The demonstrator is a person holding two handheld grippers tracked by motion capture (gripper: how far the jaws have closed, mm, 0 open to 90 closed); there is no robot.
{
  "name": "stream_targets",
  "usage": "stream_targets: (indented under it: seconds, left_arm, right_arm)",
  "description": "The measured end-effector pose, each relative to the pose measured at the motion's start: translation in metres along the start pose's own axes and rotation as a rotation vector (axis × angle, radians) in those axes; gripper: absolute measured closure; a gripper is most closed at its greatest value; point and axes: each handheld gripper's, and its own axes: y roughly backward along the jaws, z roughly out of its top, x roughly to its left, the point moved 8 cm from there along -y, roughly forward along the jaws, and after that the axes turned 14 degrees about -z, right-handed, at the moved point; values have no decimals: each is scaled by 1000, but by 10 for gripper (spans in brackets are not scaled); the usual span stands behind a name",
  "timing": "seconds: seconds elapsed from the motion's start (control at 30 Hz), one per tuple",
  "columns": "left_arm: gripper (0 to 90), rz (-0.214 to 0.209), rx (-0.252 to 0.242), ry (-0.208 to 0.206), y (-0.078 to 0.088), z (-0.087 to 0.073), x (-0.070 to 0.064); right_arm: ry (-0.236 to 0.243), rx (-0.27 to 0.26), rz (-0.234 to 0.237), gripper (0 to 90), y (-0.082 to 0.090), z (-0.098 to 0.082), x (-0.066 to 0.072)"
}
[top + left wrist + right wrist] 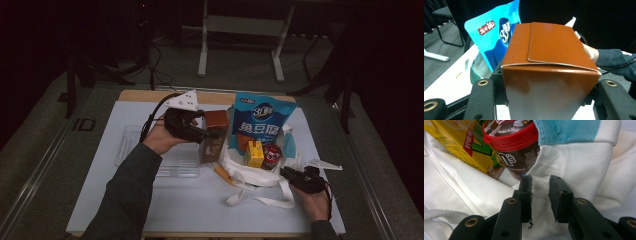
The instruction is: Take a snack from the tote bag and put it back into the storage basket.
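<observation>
Nearest the camera, the person's two sleeved forearms came in over the near edge of the bench (125,205). The left claw (200,134) was clamped on a brown carton (215,135), its jaws pressed against the carton's two sides, and held it upright near the middle of the bench, just beside the white tote bag's (260,175) left rim. A clear plastic tray (135,145) lay toward the left edge, under that hand.

The right claw (295,176) sat at the bag's near right side with its jaws a little apart around a fold of the white cloth (564,162), apparently keeping the mouth open; whether it truly pinched the cloth could not be told.

Inside the bag already stood a tall blue snack pouch (262,122), a yellow drink box (254,154) and a red-lidded candy tub (271,156), the last two touching. An orange object (221,173) lay on the bench beside the bag's near left corner.

Judged from this, the packing was well along: three items were in, the carton was on its way, and the orange object remained.
</observation>
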Motion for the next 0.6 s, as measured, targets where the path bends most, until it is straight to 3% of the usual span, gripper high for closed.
stream_targets:
  seconds: [0.3,0.6]
  left_arm:
    - [433,1,26,3,12,-7,1]
    - [433,29,40,5,27,-14,5]
  right_arm:
    - [-3,-1,1,719,0,0,0]
    - [-4,-1,-1,718,0,0,0]
